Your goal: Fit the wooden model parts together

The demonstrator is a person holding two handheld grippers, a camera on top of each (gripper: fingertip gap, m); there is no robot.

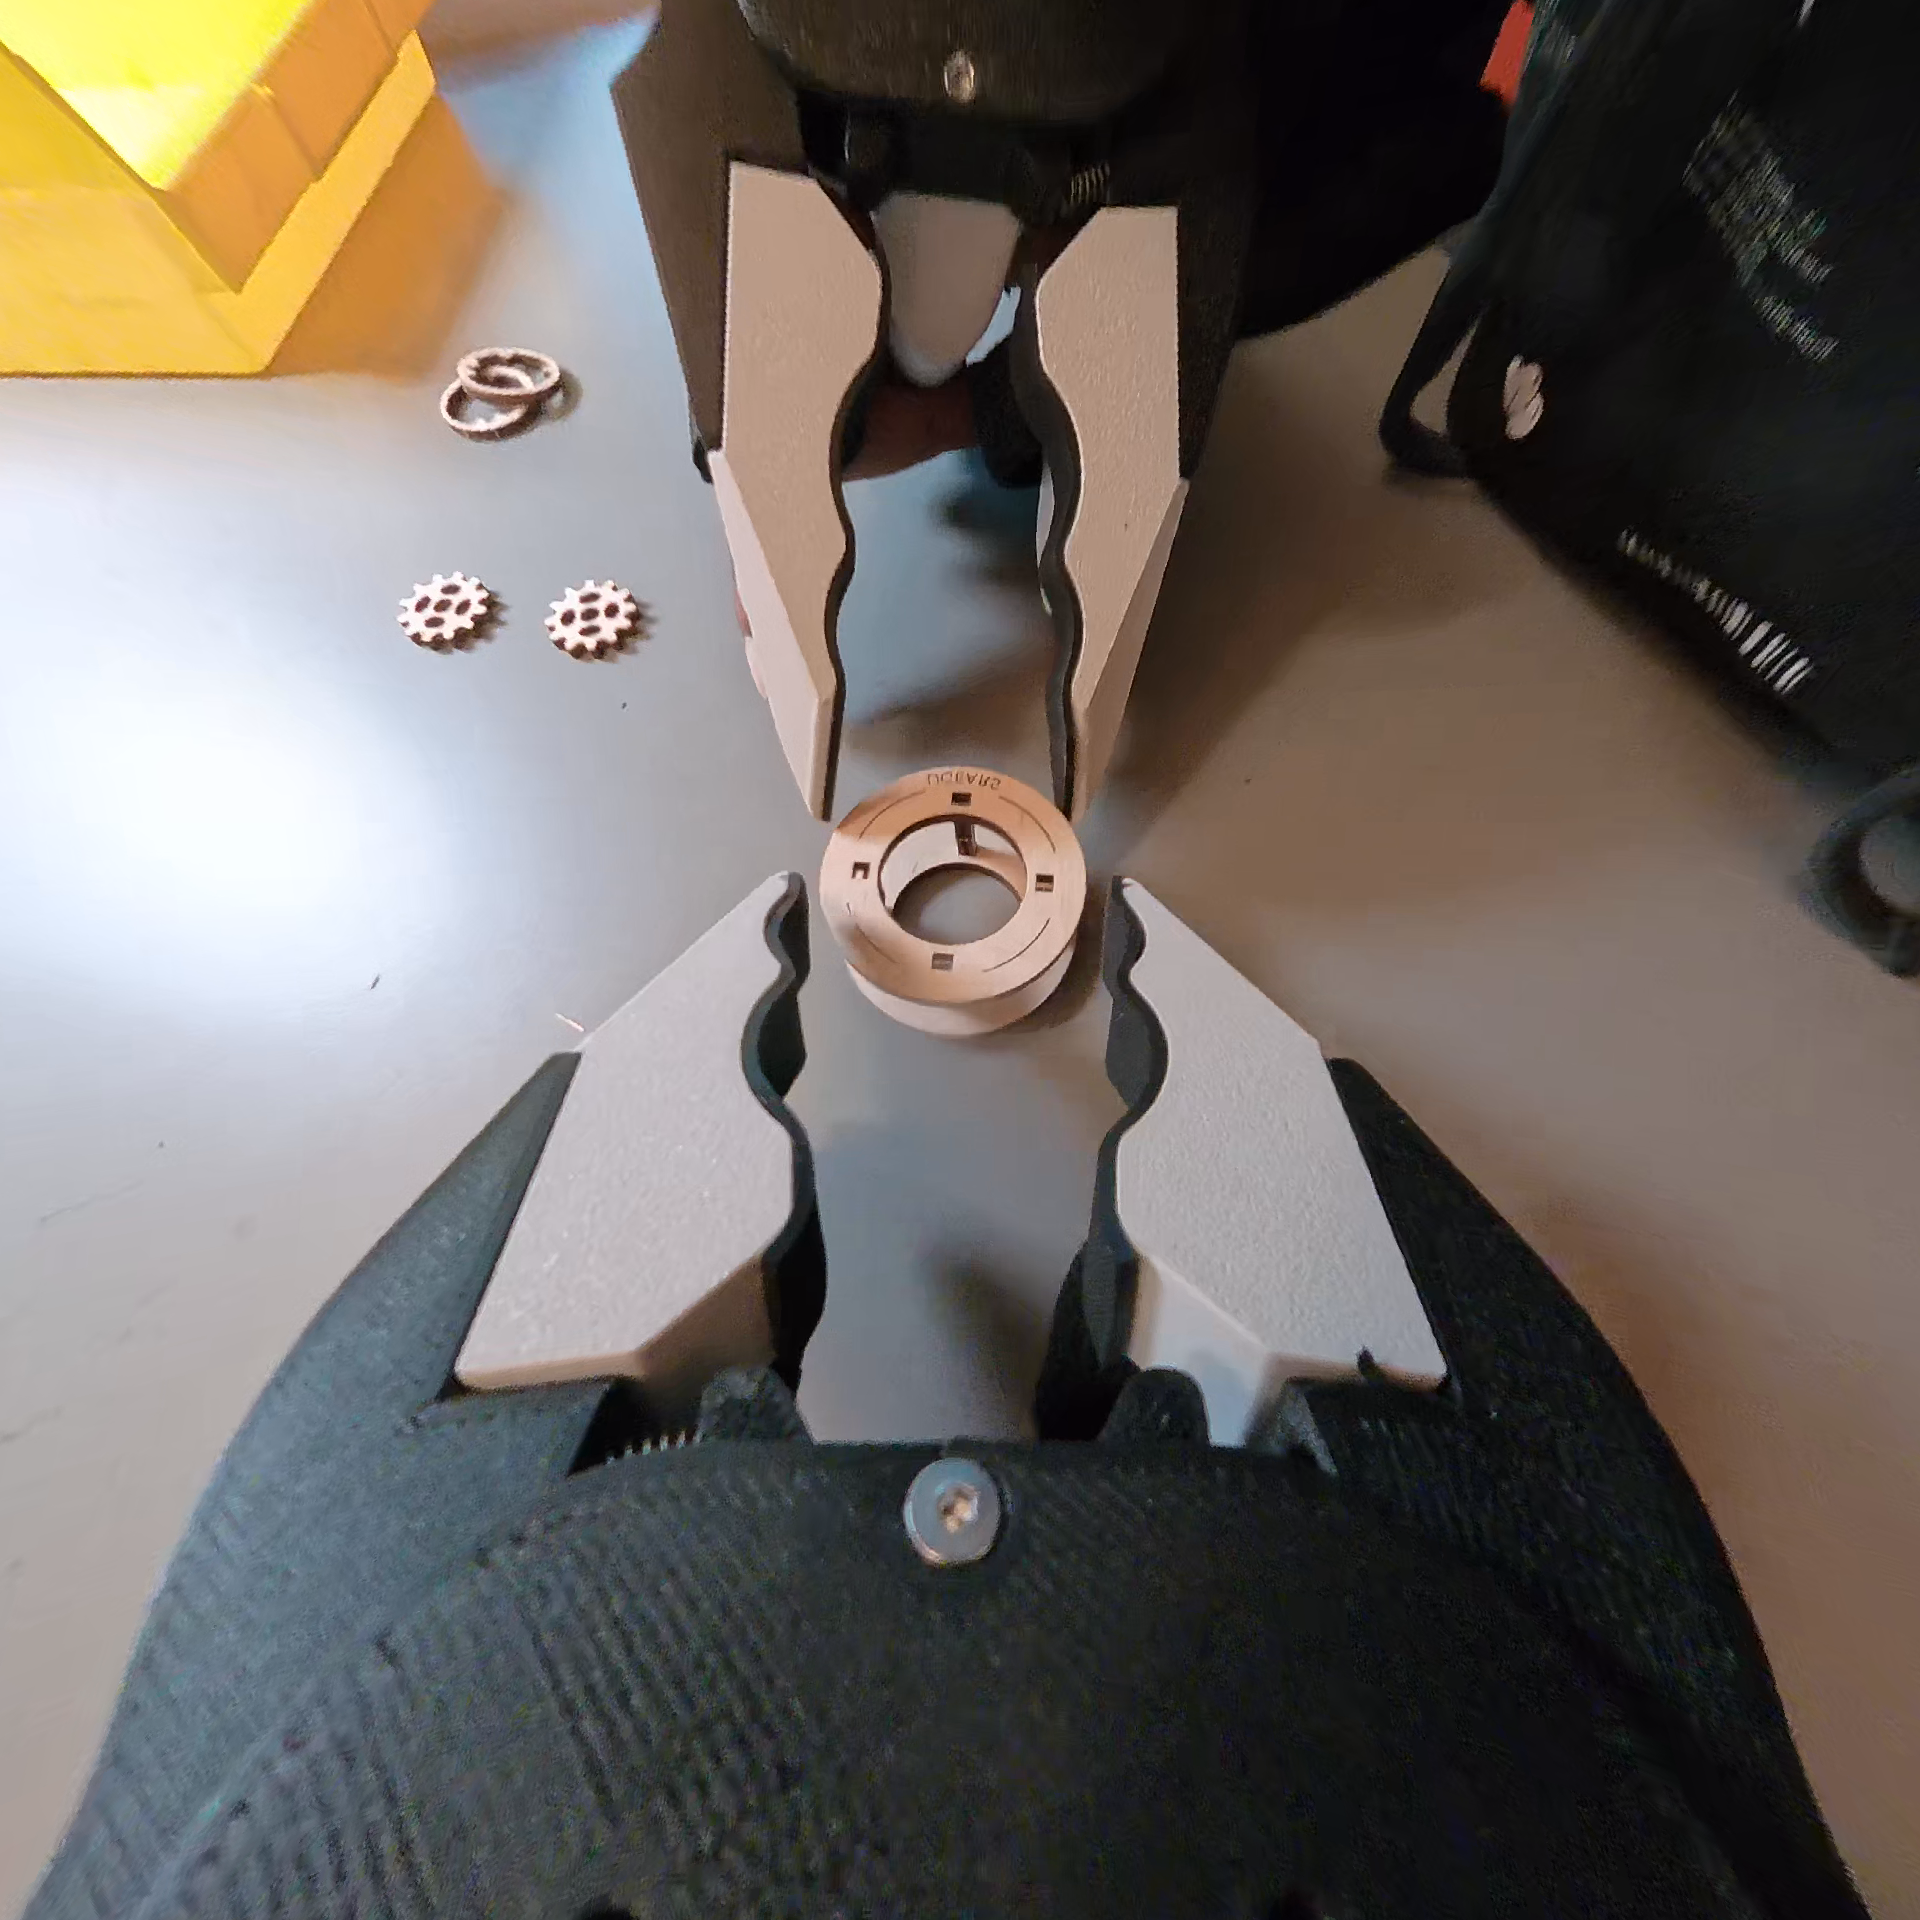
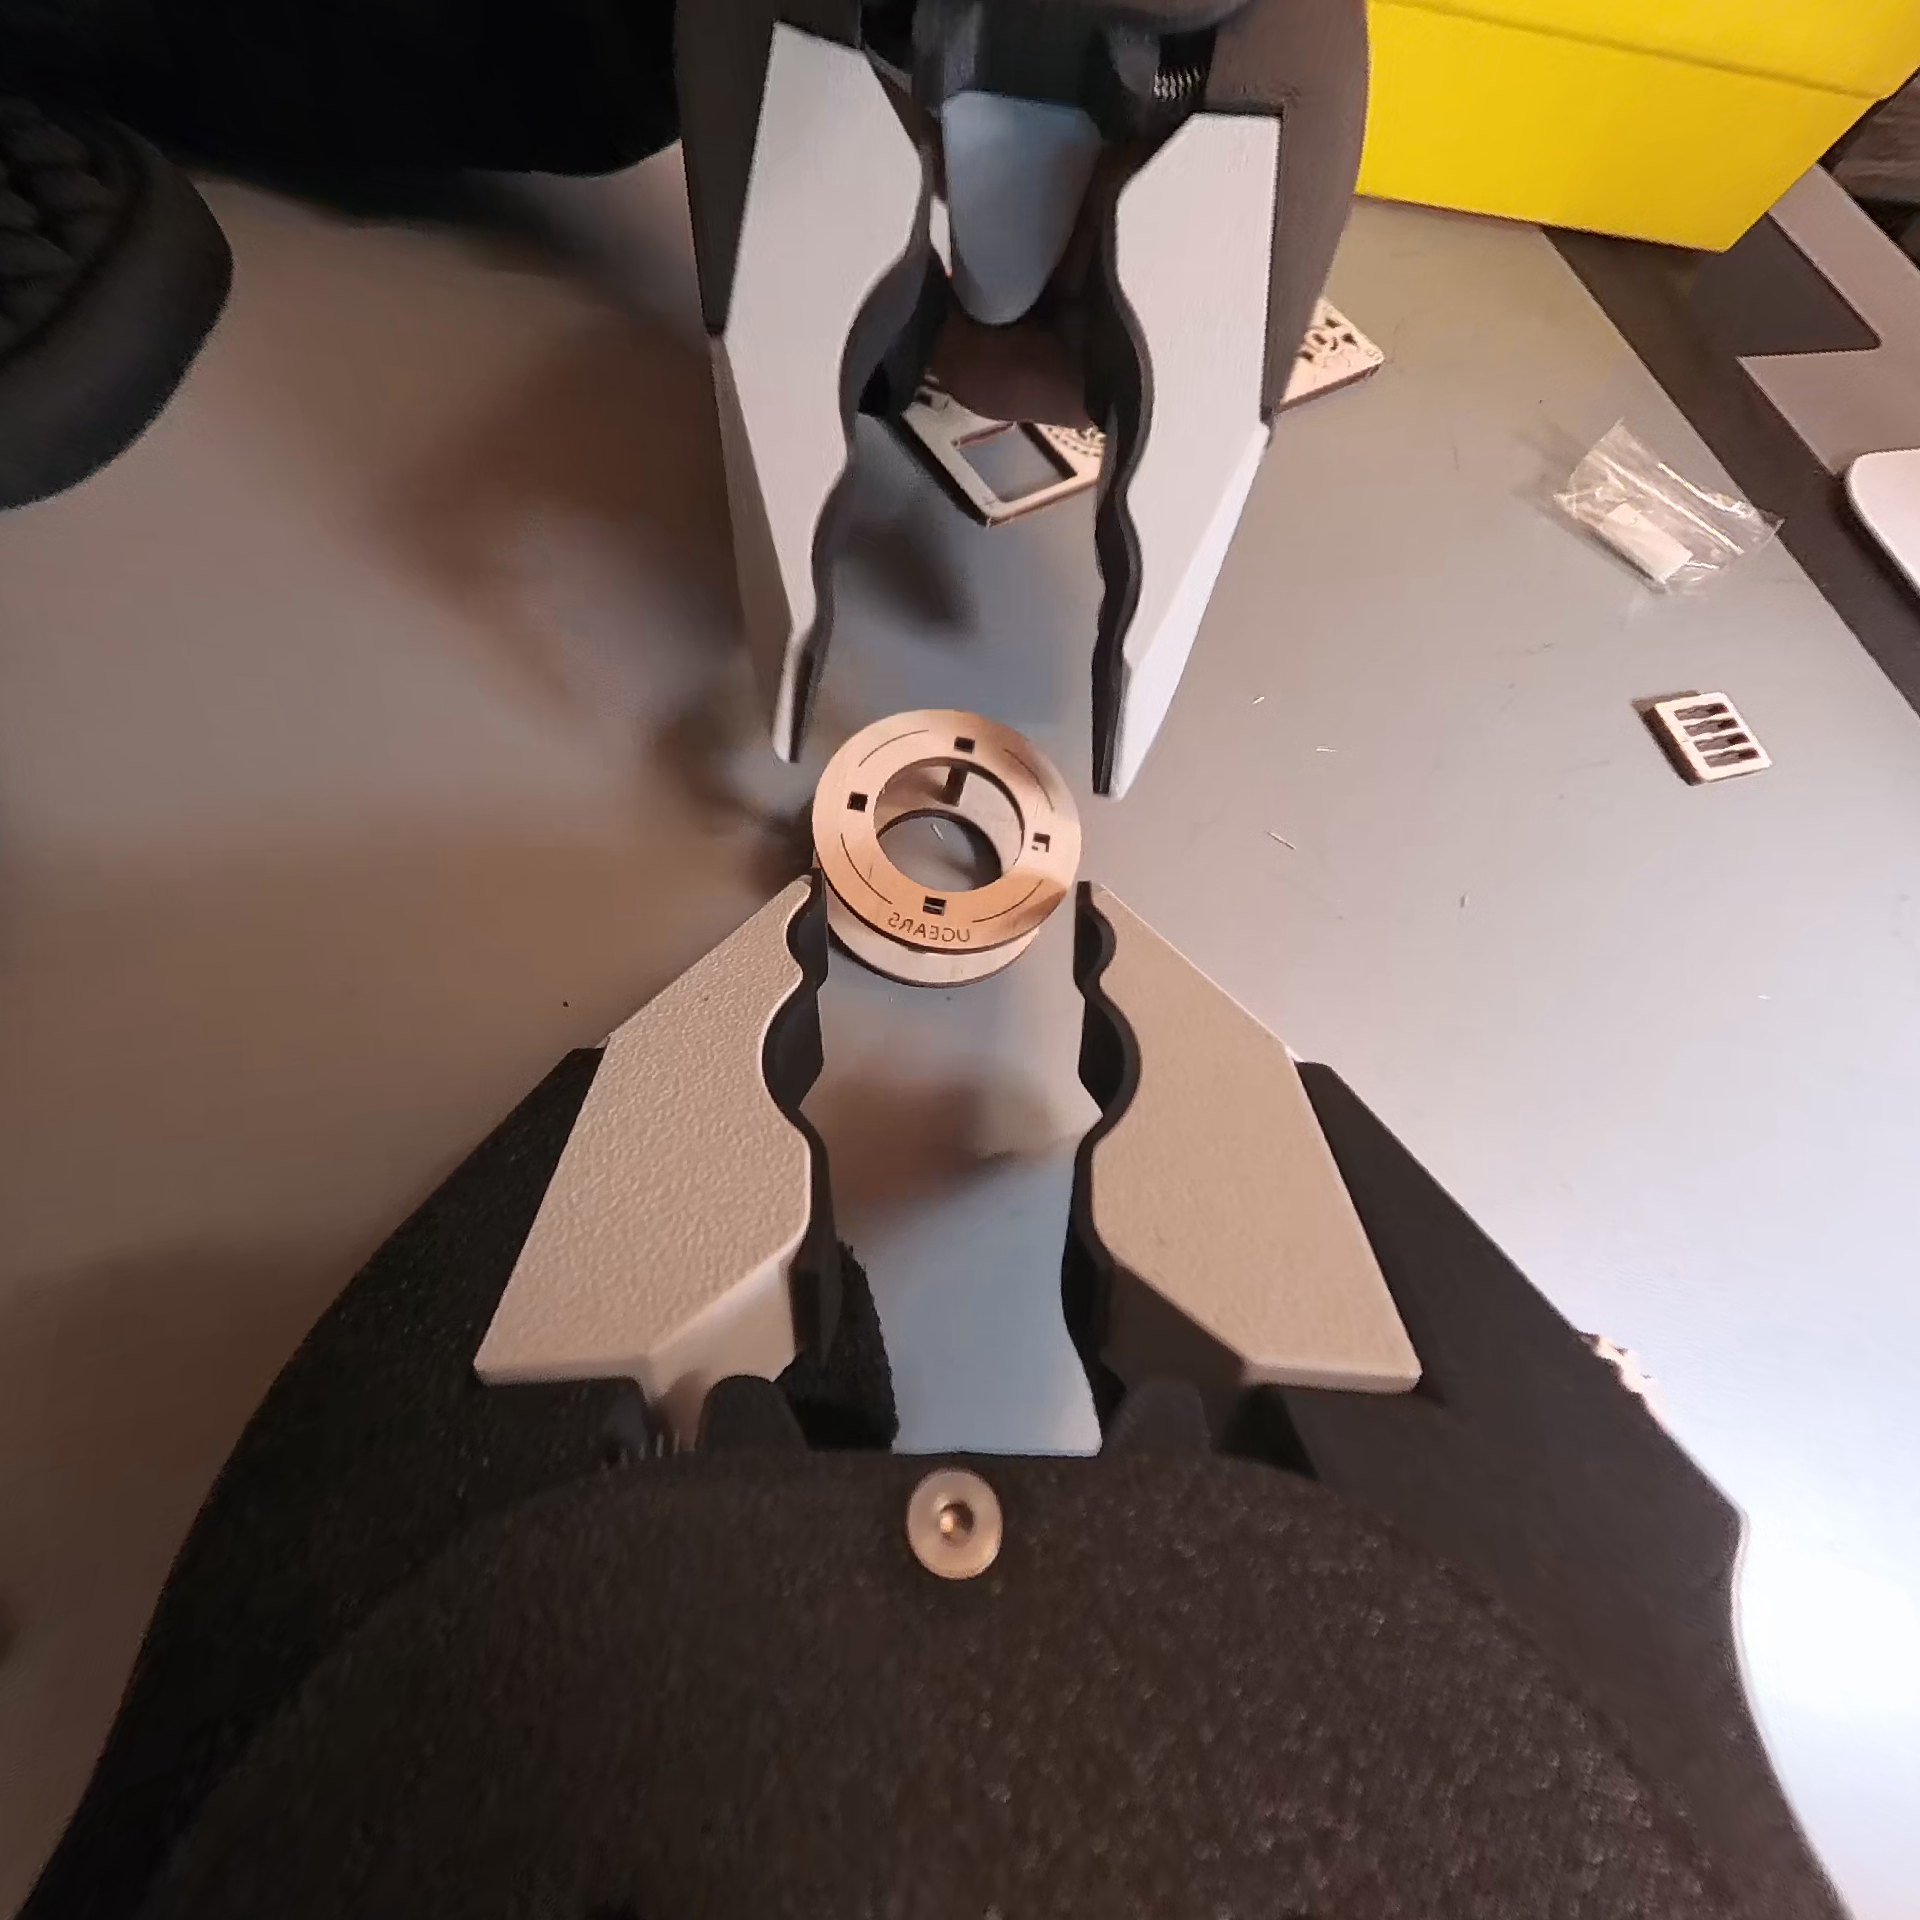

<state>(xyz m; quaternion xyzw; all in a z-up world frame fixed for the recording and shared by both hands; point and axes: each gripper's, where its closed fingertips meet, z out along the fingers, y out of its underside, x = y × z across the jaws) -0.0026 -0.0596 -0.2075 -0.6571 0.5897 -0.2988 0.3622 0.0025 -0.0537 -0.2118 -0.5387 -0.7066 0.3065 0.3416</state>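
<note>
On the grey table [image 1: 260,935] your left gripper [image 1: 956,894] and right gripper [image 2: 951,894] face each other, both spread wide and empty, flanking the round wooden spool [image 1: 953,902] lying flat between their tips, so next you likely close on its rim squarely.

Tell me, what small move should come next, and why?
Probably close the right gripper on the wooden ring. Its open jaws already flank the ring's near edge, while the left gripper, also open, faces it from the other side with tips just short; the ring lies free on the table.
</note>
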